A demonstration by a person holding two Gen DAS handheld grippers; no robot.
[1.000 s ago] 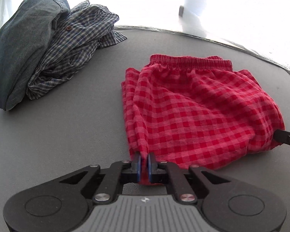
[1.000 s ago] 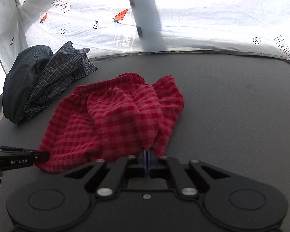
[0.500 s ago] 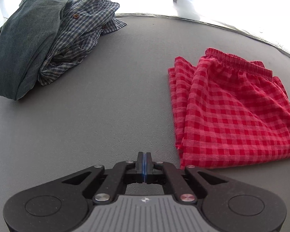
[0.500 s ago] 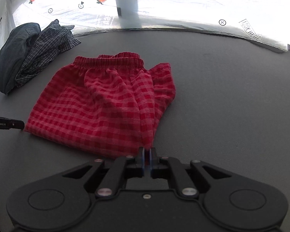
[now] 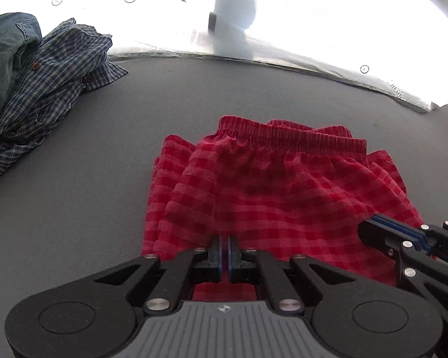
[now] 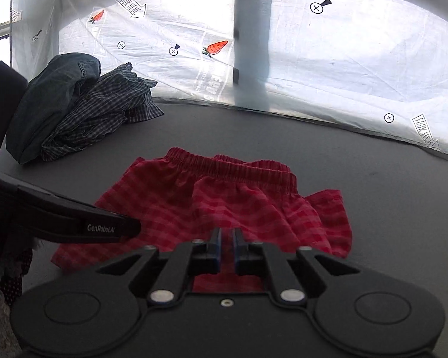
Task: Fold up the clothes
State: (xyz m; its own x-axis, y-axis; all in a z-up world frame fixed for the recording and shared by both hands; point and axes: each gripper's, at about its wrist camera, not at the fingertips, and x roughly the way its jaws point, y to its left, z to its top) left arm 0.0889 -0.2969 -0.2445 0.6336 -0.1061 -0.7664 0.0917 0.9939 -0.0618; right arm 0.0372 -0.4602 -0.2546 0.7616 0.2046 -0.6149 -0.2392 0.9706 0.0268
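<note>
White sheet (image 6: 328, 68) ("LOOK HERE" arrows), "GenRobot.AI" on left hand-held gripper (image 6: 136, 227).

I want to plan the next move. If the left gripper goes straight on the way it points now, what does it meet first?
The left gripper would probably meet the red checked shorts first. The cloth already lies right at its fingertips, so it would likely push into the folds. Depth is hard to judge here.

Red gingham shorts (image 5: 277, 191): elastic waistband at far edge, cloth folded and rumpled, lying on grey surface (image 5: 104, 179). Left of and beyond the shorts: 2 heaped garments, a blue-checked shirt (image 5: 47, 89) against a denim piece (image 5: 3, 56).
</note>
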